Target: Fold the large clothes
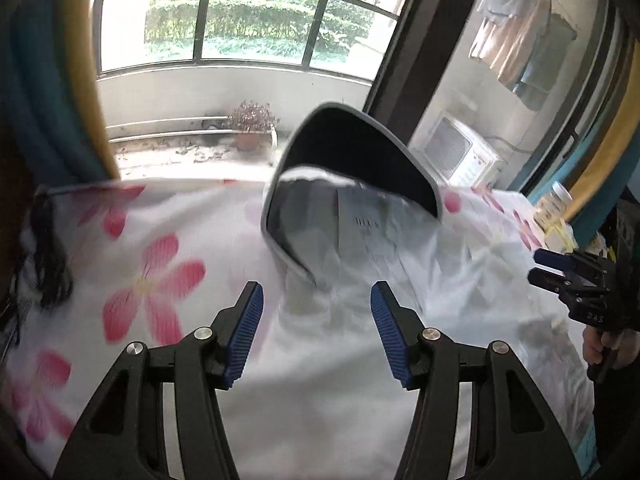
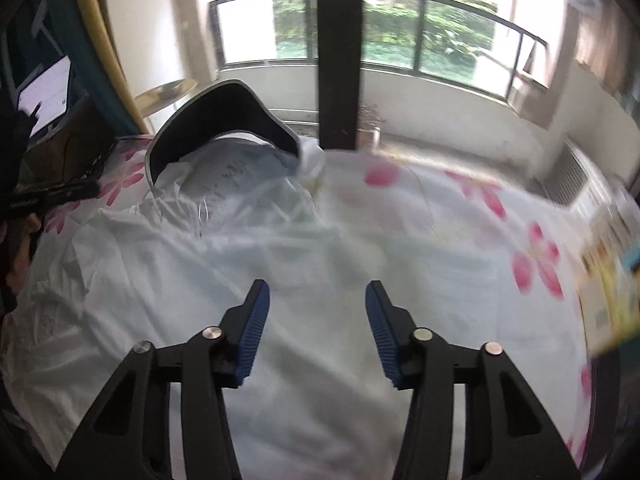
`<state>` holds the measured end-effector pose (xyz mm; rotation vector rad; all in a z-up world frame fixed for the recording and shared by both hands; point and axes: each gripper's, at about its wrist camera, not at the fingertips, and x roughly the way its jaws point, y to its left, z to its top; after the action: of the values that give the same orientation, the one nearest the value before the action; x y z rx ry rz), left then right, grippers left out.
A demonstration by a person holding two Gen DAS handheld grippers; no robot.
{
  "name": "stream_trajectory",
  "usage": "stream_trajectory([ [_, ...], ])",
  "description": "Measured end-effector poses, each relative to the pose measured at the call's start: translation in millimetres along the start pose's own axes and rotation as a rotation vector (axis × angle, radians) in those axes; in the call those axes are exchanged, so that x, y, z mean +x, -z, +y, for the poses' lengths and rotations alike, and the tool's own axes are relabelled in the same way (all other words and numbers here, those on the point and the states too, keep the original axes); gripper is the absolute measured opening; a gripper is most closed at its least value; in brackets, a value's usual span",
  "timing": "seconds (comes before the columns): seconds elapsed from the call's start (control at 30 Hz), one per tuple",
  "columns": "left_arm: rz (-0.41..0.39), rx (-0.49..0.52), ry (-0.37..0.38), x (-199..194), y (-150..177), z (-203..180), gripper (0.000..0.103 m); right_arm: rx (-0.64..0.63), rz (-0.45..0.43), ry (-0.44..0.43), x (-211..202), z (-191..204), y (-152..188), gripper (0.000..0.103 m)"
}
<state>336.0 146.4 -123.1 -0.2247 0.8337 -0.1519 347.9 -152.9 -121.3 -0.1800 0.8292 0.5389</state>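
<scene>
A large white garment (image 1: pixel 320 380) lies spread on a flower-print cloth (image 1: pixel 152 272). Its hood has a stiff dark brim (image 1: pixel 360 148) edged in grey, which stands up at the far side. My left gripper (image 1: pixel 317 288) hovers over the garment below the hood, open, with nothing between its blue pads. In the right wrist view the same garment (image 2: pixel 280 240) fills the middle, its brim (image 2: pixel 216 116) at the upper left. My right gripper (image 2: pixel 317 285) hangs open above the flat cloth and holds nothing. Each gripper shows in the other's view: right gripper (image 1: pixel 538 267), left gripper (image 2: pixel 60 194).
The flower-print cloth (image 2: pixel 532 256) covers the whole work surface. Jars and packets (image 1: pixel 556 208) stand at its right edge, beside colourful boxes (image 2: pixel 608 280). A dark tangled thing (image 1: pixel 48 264) lies at the left edge. Behind is a glazed balcony with a potted plant (image 1: pixel 252 124).
</scene>
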Motion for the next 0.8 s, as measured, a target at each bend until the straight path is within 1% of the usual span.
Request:
stream_trajectory([
  [0.1, -0.003, -0.023, -0.006, 21, -13, 10, 0.059, -0.05, -0.022, -0.011, 22, 6, -31, 0.04],
  [0.13, 0.001, -0.034, -0.008, 28, -16, 13, 0.059, -0.059, -0.027, -0.014, 32, 8, -42, 0.036],
  [0.17, 0.007, -0.048, -0.008, 34, -18, 17, 0.059, -0.06, -0.028, -0.017, 40, 8, -50, 0.035],
  [0.23, 0.013, -0.068, -0.009, 42, -20, 24, 0.059, -0.061, -0.03, -0.017, 56, 12, -66, 0.035],
  [0.4, 0.029, -0.085, -0.015, 55, -20, 34, 0.059, -0.13, -0.039, -0.006, 93, 28, -96, 0.035],
  [0.5, 0.039, -0.084, -0.021, 58, -18, 36, 0.059, -0.15, -0.035, 0.004, 115, 33, -111, 0.035],
  [0.6, 0.045, -0.078, -0.037, 61, -18, 38, 0.059, -0.158, -0.02, -0.01, 136, 36, -121, 0.035],
  [0.63, 0.046, -0.08, -0.041, 61, -18, 41, 0.059, -0.164, -0.023, -0.021, 141, 36, -122, 0.025],
  [0.67, 0.047, -0.083, -0.046, 61, -17, 42, 0.059, -0.176, -0.026, -0.022, 146, 37, -124, 0.004],
  [0.73, 0.045, -0.089, -0.051, 57, -16, 45, 0.059, -0.202, -0.046, -0.004, 145, 37, -122, 0.002],
  [0.8, 0.037, -0.087, -0.049, 51, -14, 46, 0.059, -0.246, -0.063, 0.037, 135, 35, -116, 0.002],
])
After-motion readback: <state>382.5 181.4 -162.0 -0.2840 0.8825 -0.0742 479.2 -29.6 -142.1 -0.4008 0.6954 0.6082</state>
